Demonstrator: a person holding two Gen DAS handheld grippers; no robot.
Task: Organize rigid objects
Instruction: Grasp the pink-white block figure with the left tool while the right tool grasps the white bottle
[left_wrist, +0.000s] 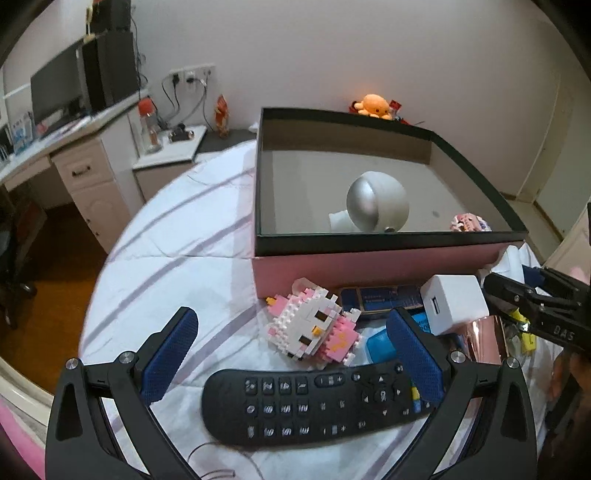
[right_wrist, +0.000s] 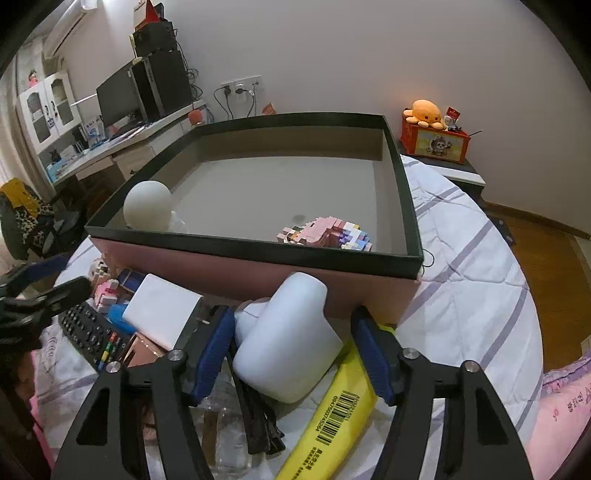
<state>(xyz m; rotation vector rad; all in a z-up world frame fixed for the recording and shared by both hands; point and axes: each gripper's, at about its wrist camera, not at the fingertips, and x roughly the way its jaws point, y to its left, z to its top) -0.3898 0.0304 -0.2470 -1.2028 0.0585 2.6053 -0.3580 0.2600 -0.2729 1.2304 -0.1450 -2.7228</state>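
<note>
Both grippers hang with jaws apart over the clutter on the bed, the left gripper (left_wrist: 291, 354) straddling the remote (left_wrist: 314, 402) and the right gripper (right_wrist: 295, 354) bracketing a white bottle (right_wrist: 291, 339), ready (I judge) for lifting into the box (right_wrist: 255, 258).

The remote (left_wrist: 314, 400) looks matt black plastic with rubbery keys. The cat figure (left_wrist: 317, 325) is studded glossy bricks. The box (right_wrist: 236, 267) seems matt card, the bedsheet (left_wrist: 177, 236) soft cloth. The fingers (right_wrist: 373, 354) carry rough blue padding.
</note>
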